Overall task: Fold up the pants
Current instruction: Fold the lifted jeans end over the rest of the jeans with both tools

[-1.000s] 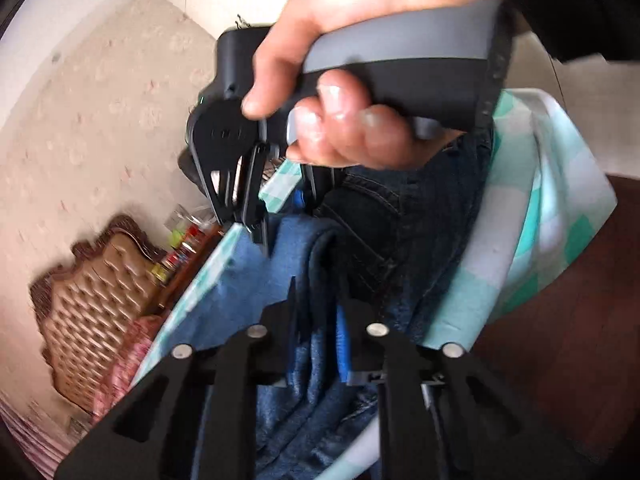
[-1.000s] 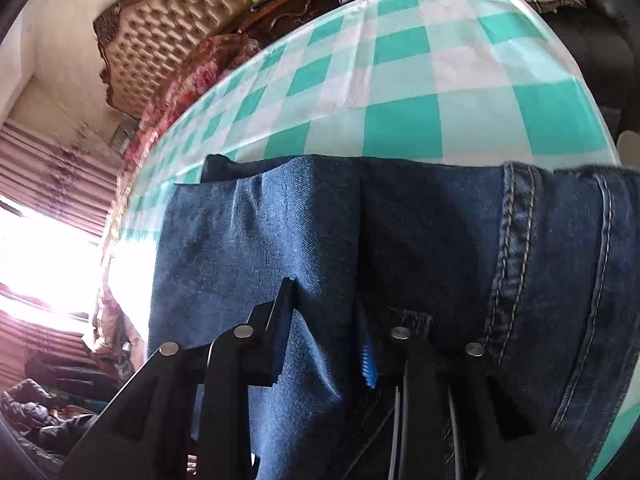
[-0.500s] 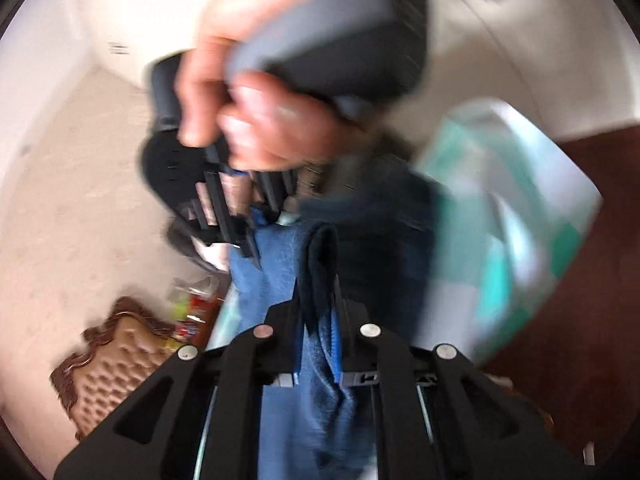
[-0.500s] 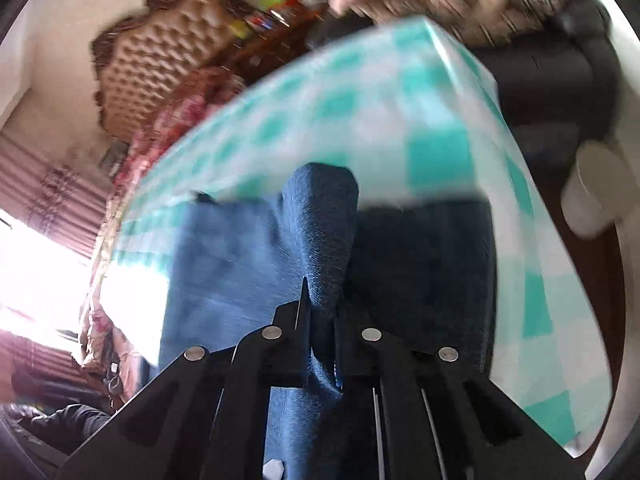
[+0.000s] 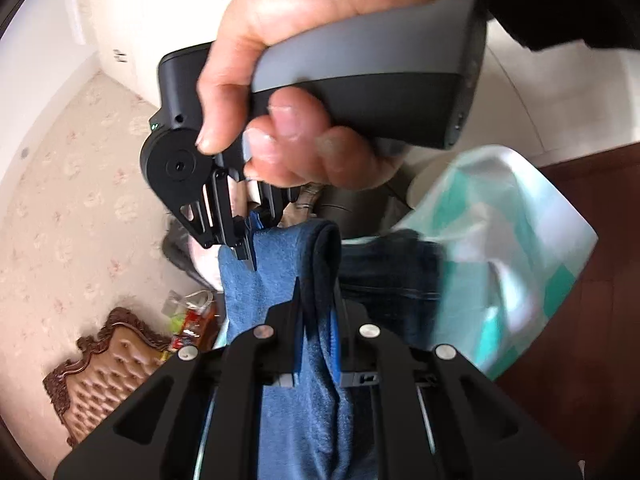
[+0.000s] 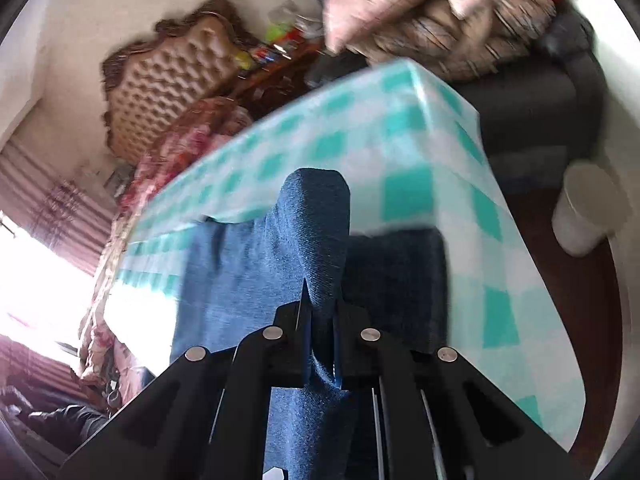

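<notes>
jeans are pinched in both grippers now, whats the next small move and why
Probably carry the pinched edge across and lay it over the part still on the table. The left gripper and right gripper are each shut on a raised fold of the jeans, while the rest lies flat on the checked tablecloth. The fold is lifted but not yet laid down.

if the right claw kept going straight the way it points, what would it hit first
Likely the checked tablecloth, just past the jeans fold pinched in the right claw; depth is unclear.
</notes>
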